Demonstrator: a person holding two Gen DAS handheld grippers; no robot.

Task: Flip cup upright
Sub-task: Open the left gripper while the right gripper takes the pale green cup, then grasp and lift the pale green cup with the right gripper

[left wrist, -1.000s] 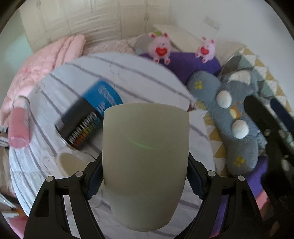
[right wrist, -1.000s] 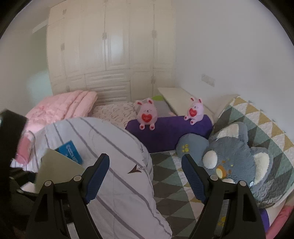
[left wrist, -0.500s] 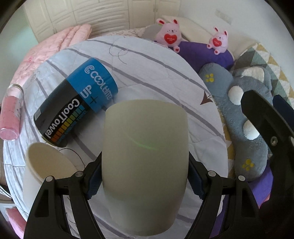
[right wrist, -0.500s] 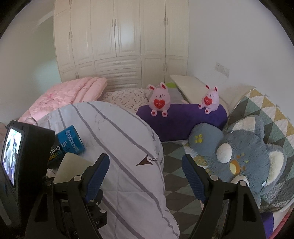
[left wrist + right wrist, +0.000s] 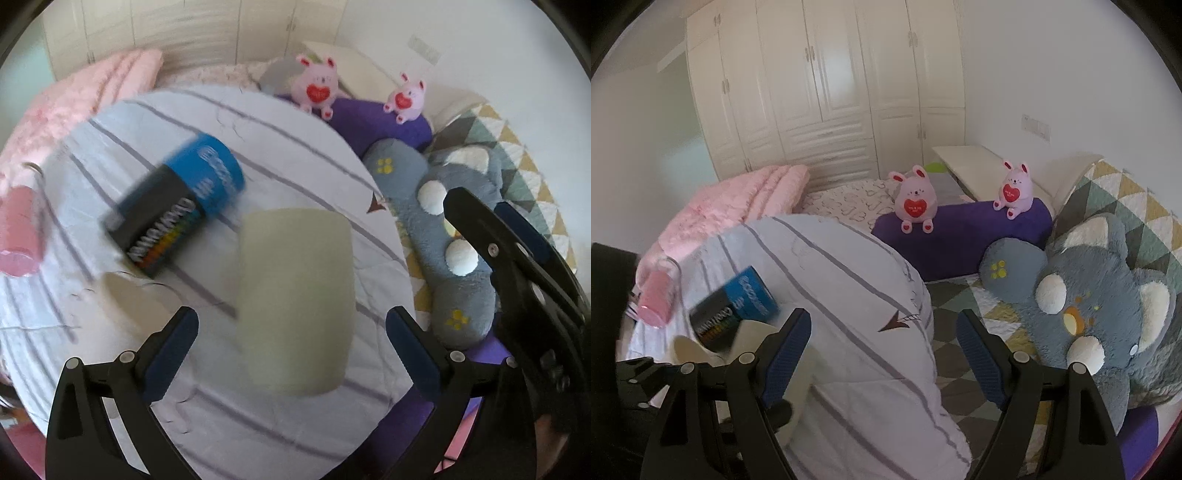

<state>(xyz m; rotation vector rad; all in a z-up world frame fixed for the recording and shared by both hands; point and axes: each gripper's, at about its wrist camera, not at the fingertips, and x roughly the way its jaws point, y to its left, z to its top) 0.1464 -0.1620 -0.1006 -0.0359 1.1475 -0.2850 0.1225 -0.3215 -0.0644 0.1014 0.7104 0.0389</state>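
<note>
The left gripper has its blue-padded fingers spread wide, with clear gaps on both sides of the pale cream, smooth-walled cup that shows between them. The cup is blurred, standing roughly on end in the left wrist view over the white quilt with grey stripes; whether its base rests on the quilt cannot be told, and which end is its mouth cannot be told either. Nothing is gripped by these fingers.

Beyond the cup lies a black and blue cylindrical canister with rainbow lettering on its side on the quilt, near but apart from the cup. A second cream cup sits to the left (only a soft shape), and a pink lidded bottle lies at the far left edge.

The right gripper is also wide open and holds nothing; its fingers frame the quilt's edge and the triangle-patterned bedspread. To the right rests a large grey plush koala. Two pink plush rabbits with red hearts sit on a purple bolster cushion, before a cream panelled wardrobe.
</note>
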